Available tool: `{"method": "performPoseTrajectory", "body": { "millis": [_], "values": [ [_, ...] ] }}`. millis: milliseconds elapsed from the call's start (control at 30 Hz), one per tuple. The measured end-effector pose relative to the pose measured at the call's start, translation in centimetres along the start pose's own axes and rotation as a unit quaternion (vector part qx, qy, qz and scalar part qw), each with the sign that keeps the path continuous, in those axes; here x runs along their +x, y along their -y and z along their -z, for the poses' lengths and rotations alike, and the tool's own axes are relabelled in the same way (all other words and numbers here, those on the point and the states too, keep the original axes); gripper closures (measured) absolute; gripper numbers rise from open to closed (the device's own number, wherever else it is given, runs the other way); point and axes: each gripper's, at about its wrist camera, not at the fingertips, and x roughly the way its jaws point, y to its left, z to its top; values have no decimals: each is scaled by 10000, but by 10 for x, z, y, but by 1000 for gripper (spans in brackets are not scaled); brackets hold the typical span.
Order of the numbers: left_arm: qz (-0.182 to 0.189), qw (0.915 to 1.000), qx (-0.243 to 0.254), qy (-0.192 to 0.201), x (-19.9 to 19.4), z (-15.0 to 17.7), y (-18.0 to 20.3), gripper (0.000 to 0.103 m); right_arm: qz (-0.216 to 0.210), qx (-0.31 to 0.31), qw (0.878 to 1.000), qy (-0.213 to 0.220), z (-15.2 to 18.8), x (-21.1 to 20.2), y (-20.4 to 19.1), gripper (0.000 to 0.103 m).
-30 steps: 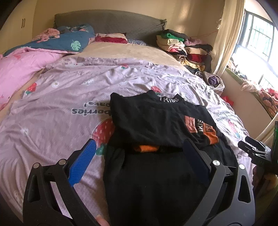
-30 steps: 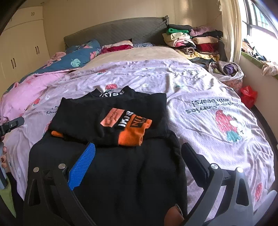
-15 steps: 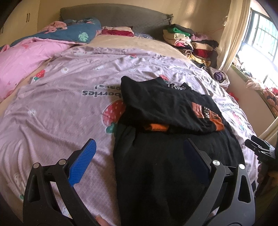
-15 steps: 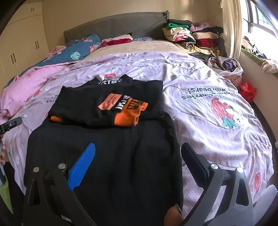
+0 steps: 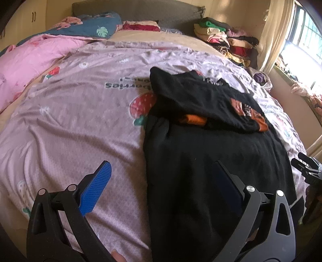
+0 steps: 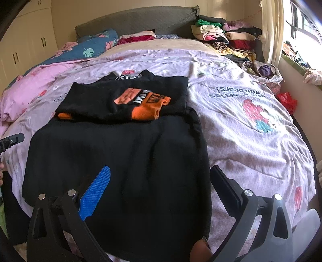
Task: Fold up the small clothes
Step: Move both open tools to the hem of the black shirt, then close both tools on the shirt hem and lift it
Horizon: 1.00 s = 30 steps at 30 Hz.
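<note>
In the left wrist view the left tool hangs over the near edge of the bed with its jaws spread wide and nothing between them; its blue pad sits at 8 o'clock over the lilac strawberry-print bedcover, while the dark finger at 5 o'clock lies over black cloth. The right tool is likewise wide apart and empty, both fingers above the near hem of the black garment. That garment lies spread flat on the cover, filling the centre and 6 o'clock of the right wrist view and running from centre to 5 o'clock in the left wrist view.

Just beyond it, toward 12 o'clock, a folded black top with an orange print rests on the far end of the spread garment, its collar pointing away. At 9 o'clock in the right wrist view the tip of the other tool shows at the frame edge.

Farther off, a pink quilt lies at 10 o'clock, and a blue leaf-print pillow sits at 11 o'clock against the grey headboard. A stack of folded clothes stands at 1 o'clock beside the curtain, and a red bag lies on the floor at 3 o'clock.
</note>
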Motion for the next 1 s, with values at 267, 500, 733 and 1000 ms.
{"method": "performPoseTrajectory", "body": {
  "millis": [267, 500, 733, 1000],
  "values": [
    [7, 9997, -33, -222, 1, 17, -5, 10, 86, -76, 9998, -152, 16, -2, 6, 5],
    [121, 9991, 75, -395, 1, 34, -4, 12, 135, -42, 9994, -316, 33, -4, 15, 5],
    [367, 9972, 2, -645, 3, 48, -5, 46, 196, 113, 9991, -346, 42, -10, 30, 5],
    [615, 9934, -89, -962, 7, 66, -8, 64, 200, 188, 9989, -379, 49, -18, 41, 5]
  ]
}}
